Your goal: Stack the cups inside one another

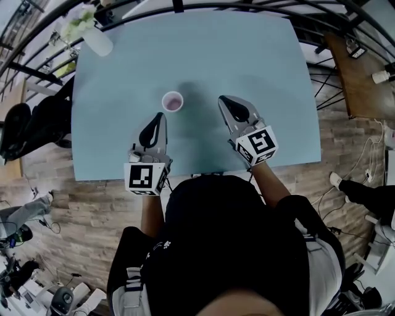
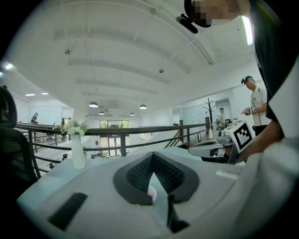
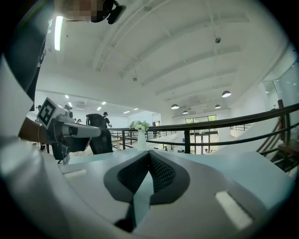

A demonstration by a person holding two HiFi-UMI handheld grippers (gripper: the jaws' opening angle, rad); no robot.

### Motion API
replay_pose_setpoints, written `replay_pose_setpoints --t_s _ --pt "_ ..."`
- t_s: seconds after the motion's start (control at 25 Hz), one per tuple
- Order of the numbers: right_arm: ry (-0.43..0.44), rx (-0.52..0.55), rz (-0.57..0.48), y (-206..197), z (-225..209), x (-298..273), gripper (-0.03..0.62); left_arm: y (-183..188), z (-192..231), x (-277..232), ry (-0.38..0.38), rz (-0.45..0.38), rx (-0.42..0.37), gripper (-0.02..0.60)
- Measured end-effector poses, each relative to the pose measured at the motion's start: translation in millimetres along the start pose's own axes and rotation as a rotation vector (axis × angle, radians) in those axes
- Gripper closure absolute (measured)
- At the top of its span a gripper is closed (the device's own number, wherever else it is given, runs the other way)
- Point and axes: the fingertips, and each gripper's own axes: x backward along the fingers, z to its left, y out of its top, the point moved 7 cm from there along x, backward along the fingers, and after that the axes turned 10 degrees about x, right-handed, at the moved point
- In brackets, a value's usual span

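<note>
A single white cup stack point(image 1: 173, 102) with a pinkish inside stands upright near the middle of the pale blue table point(image 1: 203, 49). My left gripper point(image 1: 162, 115) lies just short of it, on its near left, jaws shut and holding nothing. In the left gripper view a sliver of the cup's rim point(image 2: 151, 193) shows low between the closed pads point(image 2: 153, 155). My right gripper point(image 1: 221, 98) rests to the right of the cup, apart from it, shut and empty. The right gripper view point(image 3: 150, 153) shows no cup.
A white vase with flowers point(image 1: 92, 34) stands at the table's far left corner. A dark railing point(image 1: 203, 6) runs behind the table. A black chair point(image 1: 24, 129) sits off its left side and a wooden desk point(image 1: 358, 74) off its right. People stand in the background.
</note>
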Motion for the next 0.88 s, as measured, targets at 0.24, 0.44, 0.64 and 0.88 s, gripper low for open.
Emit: replay_pose_setpoints --t_s 0.24,0.44,0.64,0.88 --pt "0.019 0.007 0.000 1.3 5.3 -2.2 0.588 -0.6 2.1 3.4 0.010 0.001 -0.001 0.589" --pt "0.022 -0.002 -0.009 2.4 6.9 -2.3 0.588 -1.5 2.2 5.8 0.016 0.000 0.002 0.589" --pt "0.008 -0.022 -0.011 3.7 2.3 0.1 0.588 -1.5 0.2 5.5 0.018 0.001 0.004 0.589" --pt "0.001 -0.013 -0.012 5.6 0.9 0.4 0.588 -0.5 -1.2 4.6 0.014 0.002 -0.001 0.589"
